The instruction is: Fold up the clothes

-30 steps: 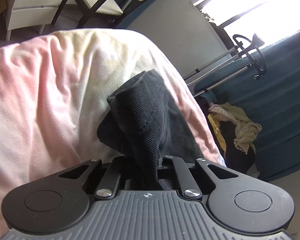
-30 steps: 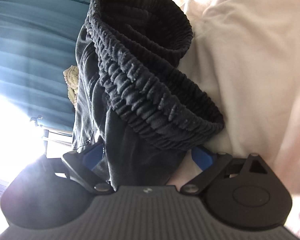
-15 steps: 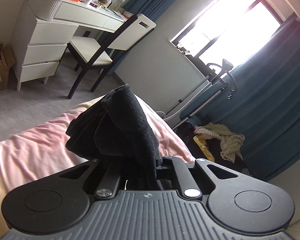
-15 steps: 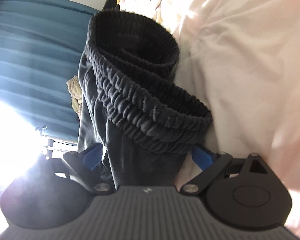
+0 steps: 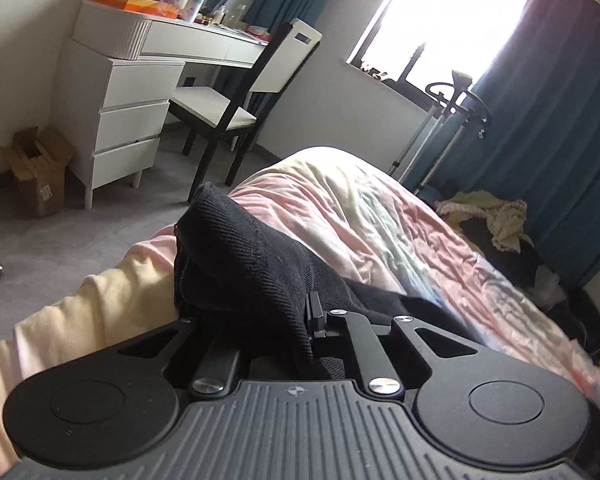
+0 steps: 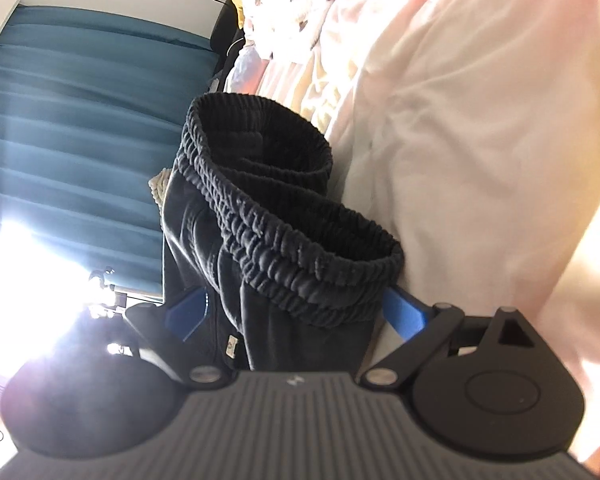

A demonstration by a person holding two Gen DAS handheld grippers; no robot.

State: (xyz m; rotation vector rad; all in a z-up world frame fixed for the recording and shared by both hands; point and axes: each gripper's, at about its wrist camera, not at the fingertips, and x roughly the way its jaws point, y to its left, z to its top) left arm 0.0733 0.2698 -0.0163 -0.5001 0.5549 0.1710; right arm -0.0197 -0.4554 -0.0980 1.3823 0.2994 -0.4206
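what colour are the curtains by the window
Teal blue curtains, plain with vertical pleats; clearest in the right wrist view.

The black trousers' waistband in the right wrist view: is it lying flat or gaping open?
Gaping open. The elastic waistband forms a wide loop, showing the trousers' inside.

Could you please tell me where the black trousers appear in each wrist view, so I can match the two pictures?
Left wrist: black trousers at lower centre, a fold bunched in the left gripper.
Right wrist: centre, elastic waistband gaping above the right gripper.
Shared landmark: the pink quilt beneath; also the teal curtain.
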